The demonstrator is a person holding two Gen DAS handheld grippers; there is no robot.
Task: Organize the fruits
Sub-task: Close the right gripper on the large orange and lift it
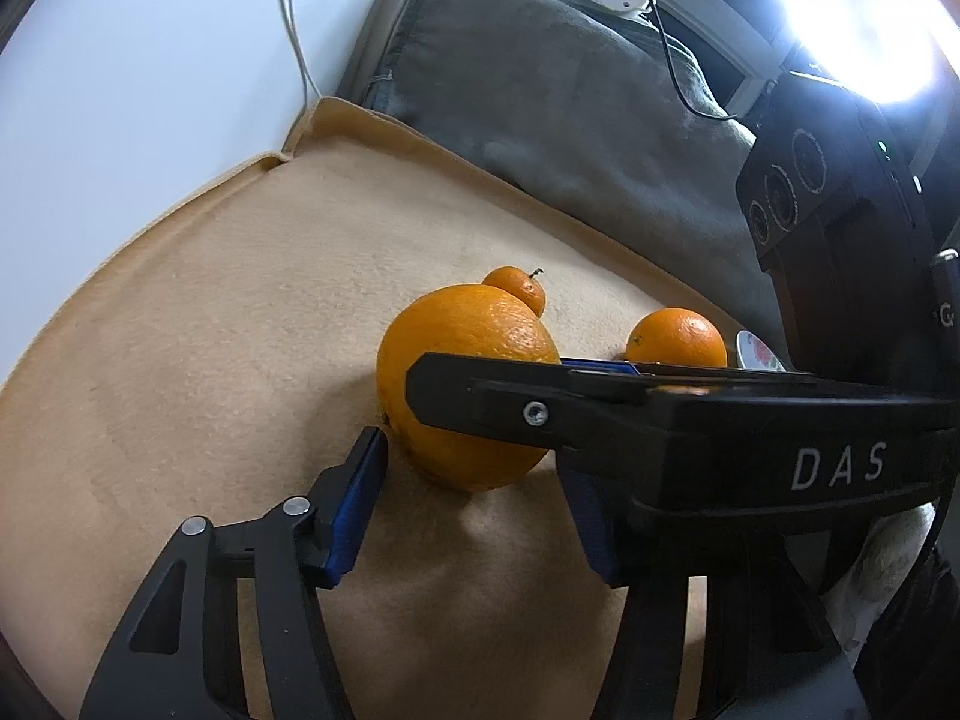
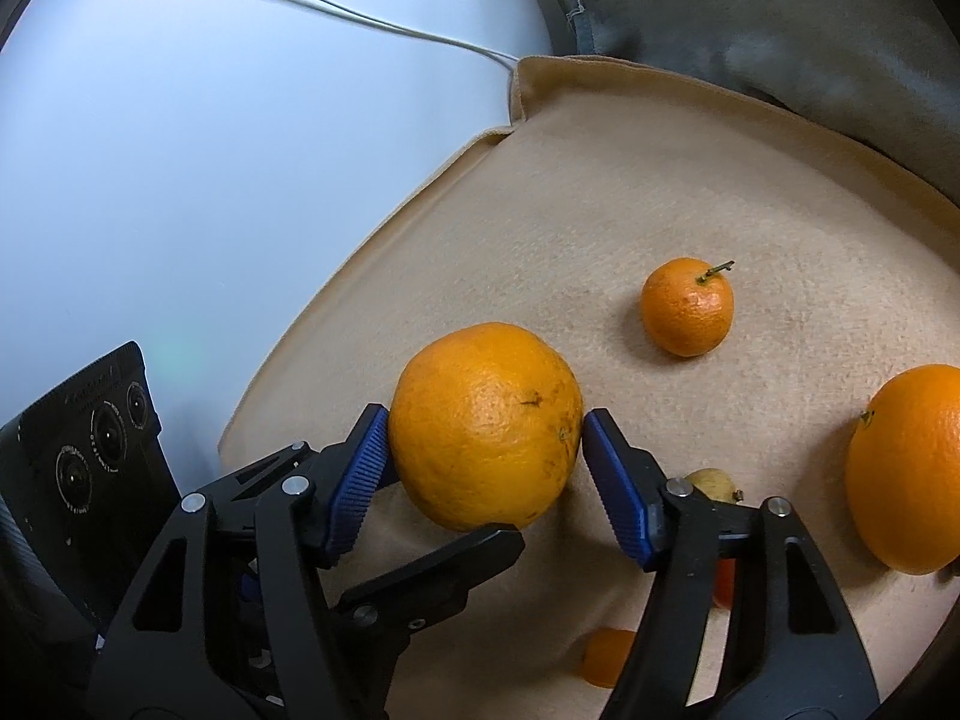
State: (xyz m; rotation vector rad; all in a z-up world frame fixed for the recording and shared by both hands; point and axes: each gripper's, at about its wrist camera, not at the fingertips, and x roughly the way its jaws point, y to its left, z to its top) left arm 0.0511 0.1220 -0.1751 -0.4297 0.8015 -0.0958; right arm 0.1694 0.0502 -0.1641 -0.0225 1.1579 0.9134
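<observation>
Orange (image 2: 486,426) btwn right tool (image 2: 483,450) pads.

Right tool (image 2: 486,462): blue pads touching both sides of large orange (image 2: 486,426).
Small mandarin (image 2: 687,307): beyond large orange, apart.
Second orange (image 2: 909,468): right of large orange.
Surface: tan blanket (image 2: 600,210).

Oranges (image 2: 687,307) lie on a tan blanket (image 2: 600,192).

Your left gripper (image 1: 474,510): black frame, ribbed blue pads, silver rivets. Your right gripper (image 2: 486,474): same build; white "DAS" lettering, one screw on side.
</observation>
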